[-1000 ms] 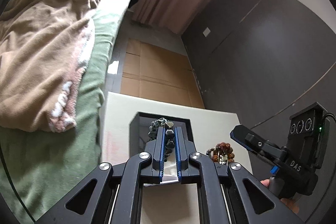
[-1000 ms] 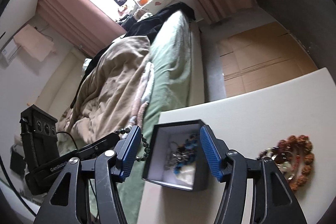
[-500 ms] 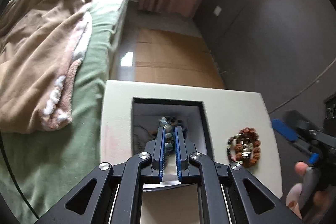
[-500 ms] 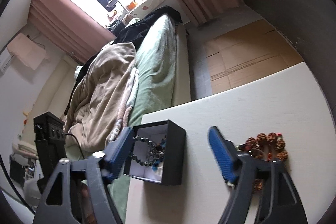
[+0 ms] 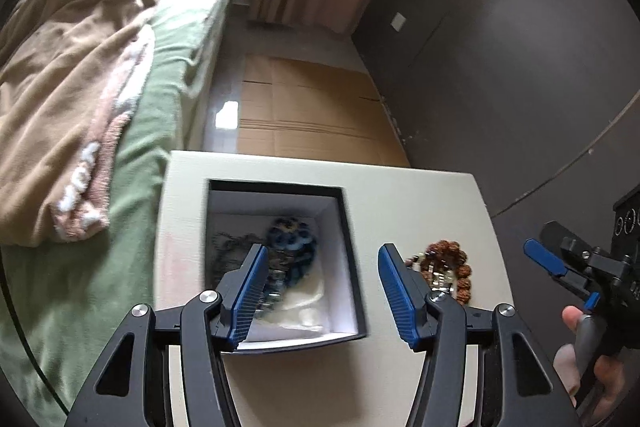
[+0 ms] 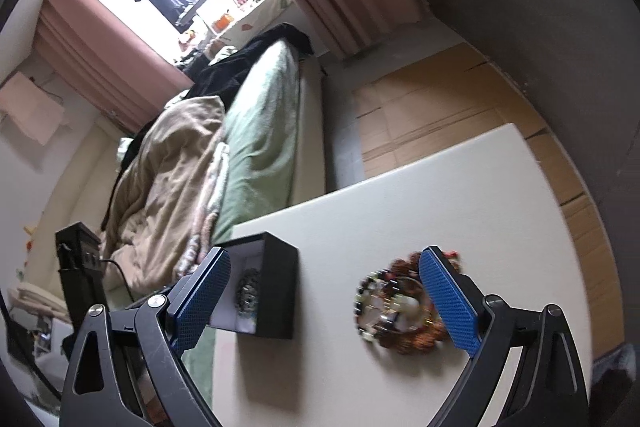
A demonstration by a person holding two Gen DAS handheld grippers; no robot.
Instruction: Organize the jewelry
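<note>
A: Status on the jewelry?

B: Dark bead strand [image 5: 276, 283] is lying in the black box [image 5: 352, 267], on top of a blue piece [image 5: 292, 239] and a grey chain [image 5: 230, 247]. Box sits at the left end of the white table [image 5: 420, 195]. The left gripper [image 5: 320, 291] has just been opening over the box; its jaws now stand apart, with nothing pinched. I read that as a finished drop-off.

A: What's left?

B: A pile of brown bead bracelets [image 6: 400, 311], on the table just right of the box and outside it.

A: Right side?

B: The right gripper [image 6: 324, 303] has just been opening too, and it is wide and empty. One finger [image 6: 448, 303] is in front of the pile, the other in front of the box, so the pile isn't centred between them.

A: Next move?

B: My call: shift it right until both fingers straddle the pile, lower to the tabletop, and close. The strands are loose and tangled, so some may slip out. Then carry them over the box rim.
</note>
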